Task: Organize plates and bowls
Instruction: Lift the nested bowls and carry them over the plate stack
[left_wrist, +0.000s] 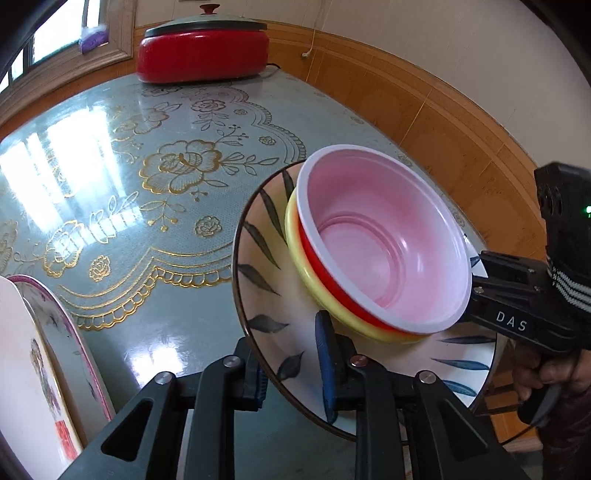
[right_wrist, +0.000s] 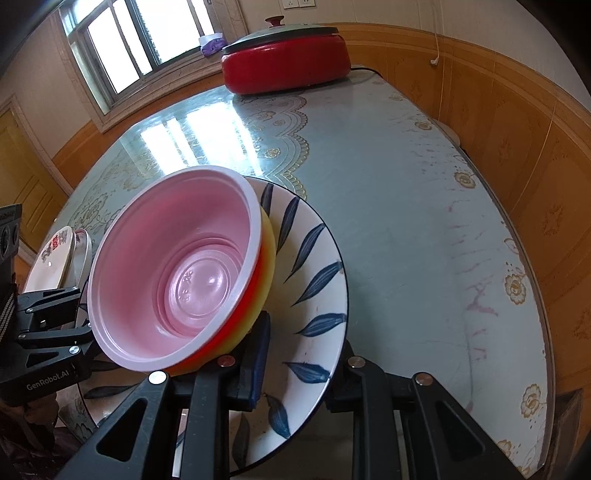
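Fingers (left_wrist: 327, 373) of the left gripper (left_wrist: 291, 384) were clenched on the near-left rim of the leaf-patterned plate (left_wrist: 258, 258), one blue pad on its upper face and the other beneath. Across the plate, the right gripper (right_wrist: 295, 369) pinched the opposite rim the same way, its blue finger (right_wrist: 256, 363) lying on the plate's face beside the bowls. A hand (left_wrist: 546, 373) held that gripper's handle at the right edge of the left wrist view.

On the plate sat a nested stack, tilted: a pink bowl (left_wrist: 384, 247) inside a red bowl (left_wrist: 332, 280) inside a yellow bowl (left_wrist: 310, 273). The stack leaned against the plate's face and touched both inner fingers.

Beneath lay the glossy surface (left_wrist: 147, 177) with gold floral print. At its far end stood a red electric pot (left_wrist: 203, 55) with a lid, well apart from the plate. To the near left, floral plates (left_wrist: 44, 354) stood on edge. Behind ran wood wall panelling (left_wrist: 443, 122) and a window (right_wrist: 147, 44).
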